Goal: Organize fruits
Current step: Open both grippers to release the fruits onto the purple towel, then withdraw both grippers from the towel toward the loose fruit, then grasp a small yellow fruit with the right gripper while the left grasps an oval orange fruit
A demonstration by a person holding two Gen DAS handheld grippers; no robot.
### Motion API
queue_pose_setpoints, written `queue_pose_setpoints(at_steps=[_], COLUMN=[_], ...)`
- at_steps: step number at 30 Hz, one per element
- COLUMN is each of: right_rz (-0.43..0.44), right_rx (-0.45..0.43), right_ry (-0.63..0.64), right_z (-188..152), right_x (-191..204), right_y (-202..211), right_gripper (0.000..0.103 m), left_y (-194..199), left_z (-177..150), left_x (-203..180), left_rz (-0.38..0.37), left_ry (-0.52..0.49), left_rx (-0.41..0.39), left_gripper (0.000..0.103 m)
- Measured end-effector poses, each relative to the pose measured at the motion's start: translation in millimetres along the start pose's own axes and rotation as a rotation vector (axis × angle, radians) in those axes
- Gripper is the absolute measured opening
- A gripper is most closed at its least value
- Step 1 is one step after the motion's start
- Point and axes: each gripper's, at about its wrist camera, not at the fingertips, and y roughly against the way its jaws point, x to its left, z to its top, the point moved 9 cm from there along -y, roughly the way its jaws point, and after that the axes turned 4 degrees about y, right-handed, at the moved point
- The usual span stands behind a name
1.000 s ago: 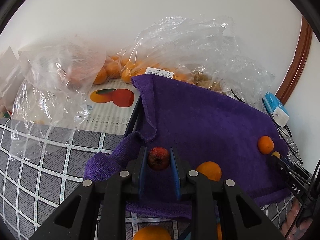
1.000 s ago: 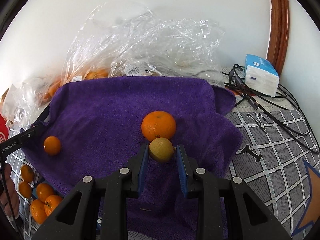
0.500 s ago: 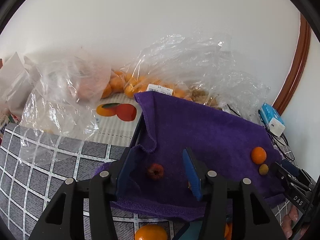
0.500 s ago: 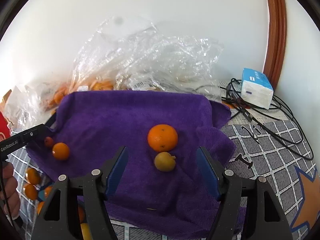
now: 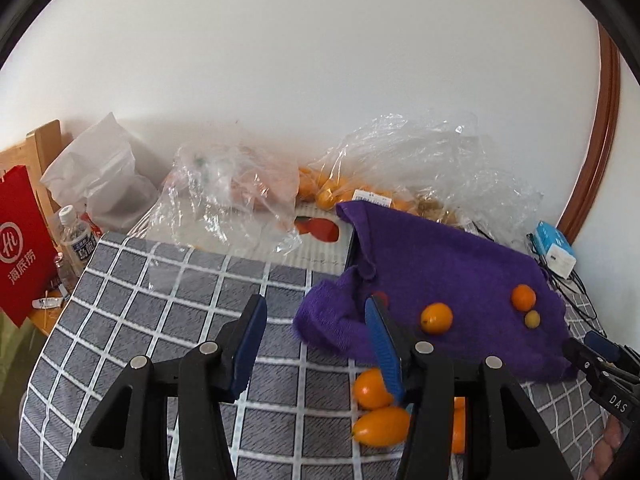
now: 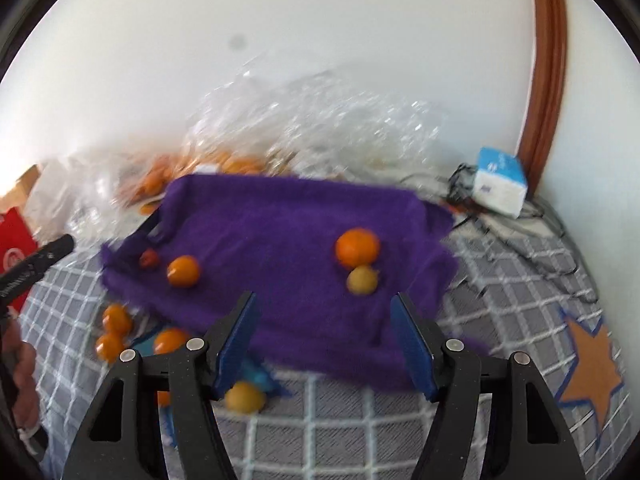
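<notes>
Fruit comes next — we have both grippers free. Our left gripper (image 5: 316, 340) is wide open with nothing in it, and loose oranges (image 5: 374, 390) lie just below it. We should pick one slowly. On the purple towel (image 6: 280, 220) sit four fruits. Our right gripper (image 6: 324, 344) has just closed a little — nothing between its jaws.

Four fruits lie on the purple towel (image 6: 288, 220): large orange (image 6: 357, 246) touching a yellowish fruit (image 6: 362, 279).
</notes>
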Motion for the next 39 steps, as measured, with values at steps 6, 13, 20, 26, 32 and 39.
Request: queue_pose_setpoints(at_steps=[6, 13, 20, 26, 32, 39], right_rz=[0.059, 0.101, 0.065, 0.043, 0.002, -0.012], right_rx=[0.046, 0.1, 0.135, 0.112, 0.116, 0.104], right_ry=[0.026, 0.045, 0.117, 0.121, 0.069, 0.007], right_z=[-43.4, -65.5, -72.4, -79.3, -89.6, -93.2], right_x=[30.8, 48.5, 58.8, 51.0, 21.0, -8.2], right_y=[-0.3, -11.2, -25.4, -19.5, -3.6, -3.0], right_gripper=[0.048, 0.045, 0.034, 0.028, 0.028, 0.028], left_y=[5.9, 2.2, -0.8, 3.7, 4.3, -9.8], left_z=[-40.4, -60.1, -63.8, -65.9, -71.9, -81.4], left_x=[27.6, 46.3, 38.4, 28.3, 5.8, -18.7], left_rz=[0.003, 0.016, 0.005, -0.068, -0.132, -0.169], left_ry=[0.017, 0.082, 0.054, 0.064, 0.023, 0.066], left_rx=[0.066, 0.097, 0.094, 0.097, 0.154, 0.228], left_gripper=[0.049, 0.049, 0.049, 0.049, 0.049, 0.062])
